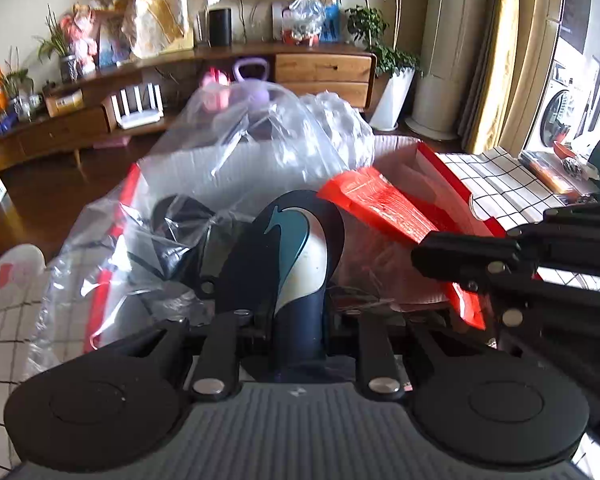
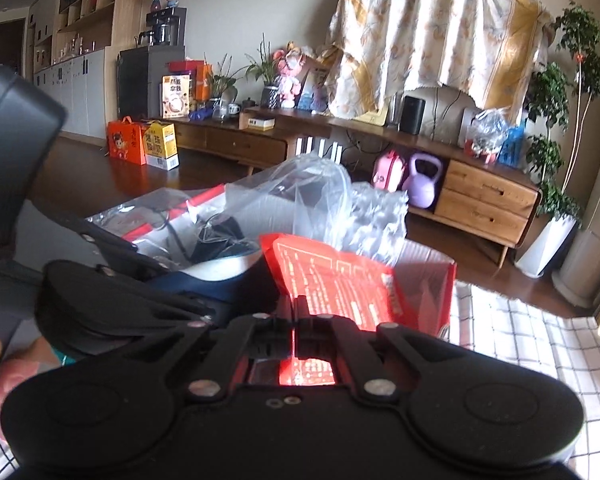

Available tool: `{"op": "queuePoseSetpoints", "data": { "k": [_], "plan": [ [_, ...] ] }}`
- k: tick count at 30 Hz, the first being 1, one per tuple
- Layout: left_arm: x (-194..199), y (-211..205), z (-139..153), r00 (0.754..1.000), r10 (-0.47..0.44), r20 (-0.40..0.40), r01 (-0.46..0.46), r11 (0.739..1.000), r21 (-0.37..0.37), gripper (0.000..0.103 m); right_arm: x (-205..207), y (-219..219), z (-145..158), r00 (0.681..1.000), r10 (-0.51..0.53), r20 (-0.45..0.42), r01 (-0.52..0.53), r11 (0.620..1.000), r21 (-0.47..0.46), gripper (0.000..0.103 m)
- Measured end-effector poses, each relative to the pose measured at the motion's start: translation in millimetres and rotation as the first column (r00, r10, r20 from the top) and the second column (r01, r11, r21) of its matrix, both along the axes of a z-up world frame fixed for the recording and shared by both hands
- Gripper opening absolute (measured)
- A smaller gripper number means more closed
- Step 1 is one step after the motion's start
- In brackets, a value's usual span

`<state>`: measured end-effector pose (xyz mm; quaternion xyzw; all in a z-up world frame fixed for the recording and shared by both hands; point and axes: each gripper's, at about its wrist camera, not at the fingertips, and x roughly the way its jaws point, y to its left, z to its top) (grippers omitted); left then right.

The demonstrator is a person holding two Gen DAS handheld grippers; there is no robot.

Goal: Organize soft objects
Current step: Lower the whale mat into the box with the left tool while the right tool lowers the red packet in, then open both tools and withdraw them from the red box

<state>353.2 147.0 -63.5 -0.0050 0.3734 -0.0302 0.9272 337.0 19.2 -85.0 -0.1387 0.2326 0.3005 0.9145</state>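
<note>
Two holds: left gripper (image 1: 296, 308) clamps the soft, floppy navy-teal-white slipper (image 1: 300, 248) at its heel; right gripper (image 2: 296, 320), fully closed, pinches the light, crinkly red plastic packet (image 2: 332, 276) at its near edge

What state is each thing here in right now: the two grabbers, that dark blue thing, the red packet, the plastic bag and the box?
left gripper: shut on the dark blue item
dark blue item: held, sticking up between the fingers
right gripper: shut on the red packet
red packet: pinched at its edge, tilted
clear plastic bag: crumpled, open, piled in the box
red box: open
drawers: closed
</note>
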Motion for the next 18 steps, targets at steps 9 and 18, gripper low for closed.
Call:
{"op": "queuePoseSetpoints", "data": {
  "k": [9, 18],
  "plan": [
    [-1.8, -5.5, -4.1, 0.999, 0.008, -0.038, -0.009, 1.000, -0.018, 0.041, -0.2, -9.0, 4.6, 0.996, -0.009, -0.086, 0.011, 1.000, 0.025, 0.005],
    [-29.5, -10.2, 14.4, 1.000, 0.013, 0.014, -0.013, 1.000, -0.017, 0.072, -18.5, -30.9, 14.5, 0.995, -0.016, -0.097, 0.019, 0.999, 0.029, 0.024]
  ]
}}
